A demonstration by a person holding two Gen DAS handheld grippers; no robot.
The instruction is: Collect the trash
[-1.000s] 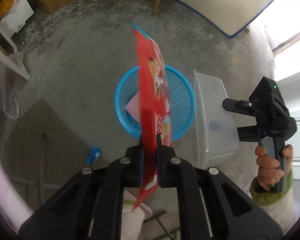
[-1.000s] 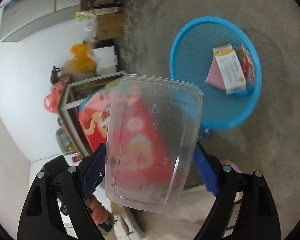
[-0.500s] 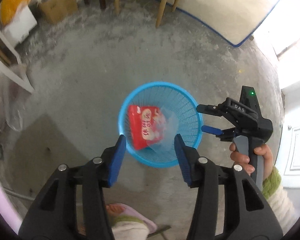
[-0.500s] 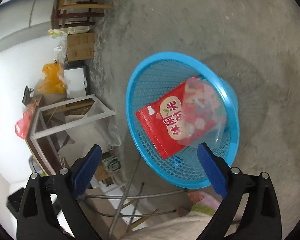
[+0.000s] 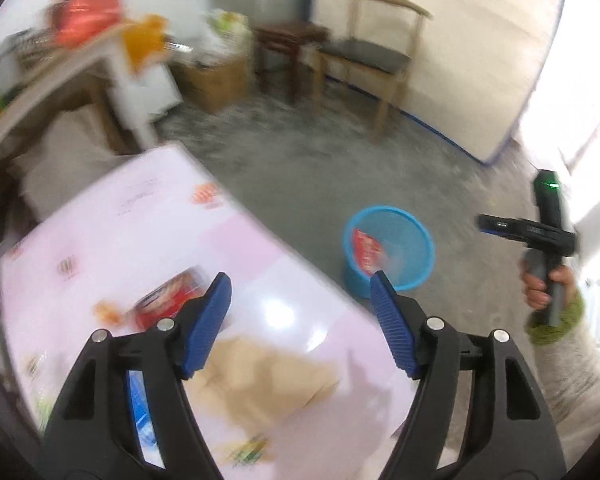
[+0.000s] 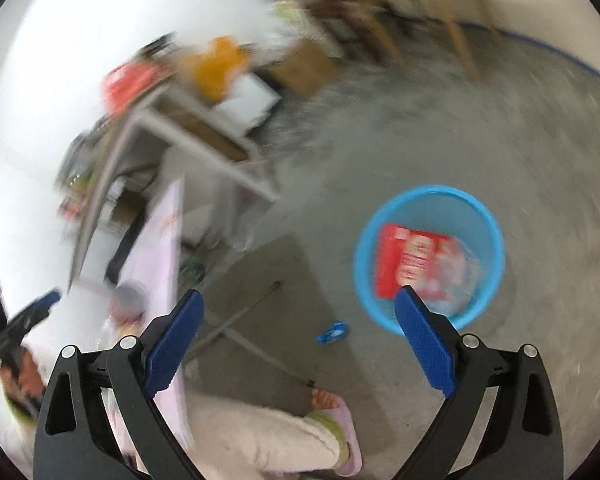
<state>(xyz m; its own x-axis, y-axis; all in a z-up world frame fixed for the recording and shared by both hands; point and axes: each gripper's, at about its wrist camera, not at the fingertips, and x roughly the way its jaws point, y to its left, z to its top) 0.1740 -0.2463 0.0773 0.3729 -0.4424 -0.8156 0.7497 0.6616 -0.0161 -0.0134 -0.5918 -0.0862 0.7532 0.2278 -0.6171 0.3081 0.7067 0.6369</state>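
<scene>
Swung up from over the blue basket (image 5: 388, 254), left gripper (image 5: 300, 292) just opening wider and right gripper (image 6: 298, 312) spread, both empty, now over pink table (image 5: 148, 232) and grey concrete floor (image 6: 500, 128), red packet (image 6: 408, 258) in basket, blue scrap (image 6: 332, 332) only in right view.

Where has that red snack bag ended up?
The red snack bag lies inside the blue basket on the concrete floor, right of the pink table in both views, beside a clear container.
</scene>
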